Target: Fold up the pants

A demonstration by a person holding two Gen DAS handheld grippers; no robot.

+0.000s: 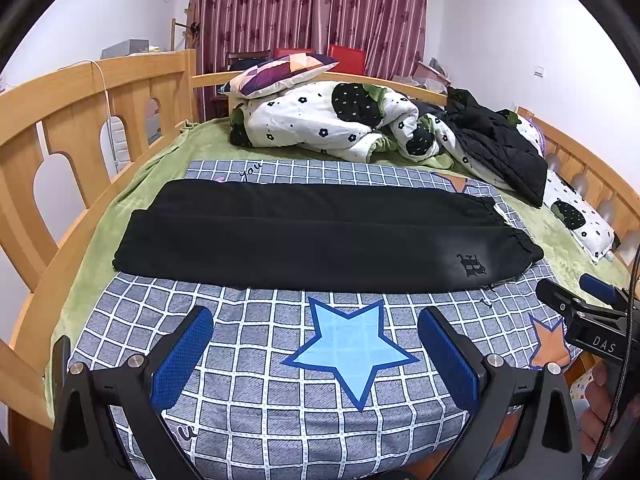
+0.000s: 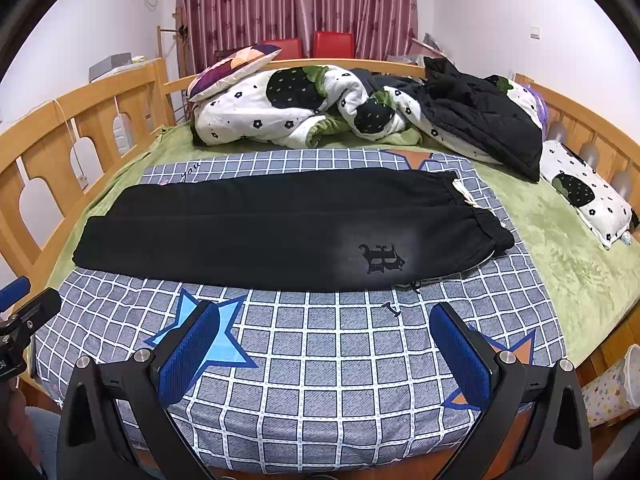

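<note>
In the left wrist view, the black pants (image 1: 320, 236) lay flat across the checked star-print cover (image 1: 280, 392), one leg folded over the other, waistband toward the right side and cuffs toward the left. A small dark emblem (image 1: 472, 266) sat on the upper leg near the waistband. The left gripper (image 1: 316, 356) hung above the cover on the near side of the pants, its blue pads spread wide and holding nothing, a light blue star (image 1: 352, 350) showing between them. Beyond the pants lay a bunched white flowered quilt (image 1: 320, 120), with a dark jacket (image 1: 500, 148) beside it. The right gripper (image 1: 580, 300) showed only at the frame's right edge, off the waistband end of the pants; its opening could not be told here.

In the right wrist view, the pants (image 2: 280, 232) lay the same way, a white drawstring (image 2: 464, 192) showing at the waistband. The right gripper (image 2: 324, 354) stood near the pants, fingers wide apart and empty, clear of the fabric. The left gripper (image 2: 24, 300) showed off the cuff end.
</note>
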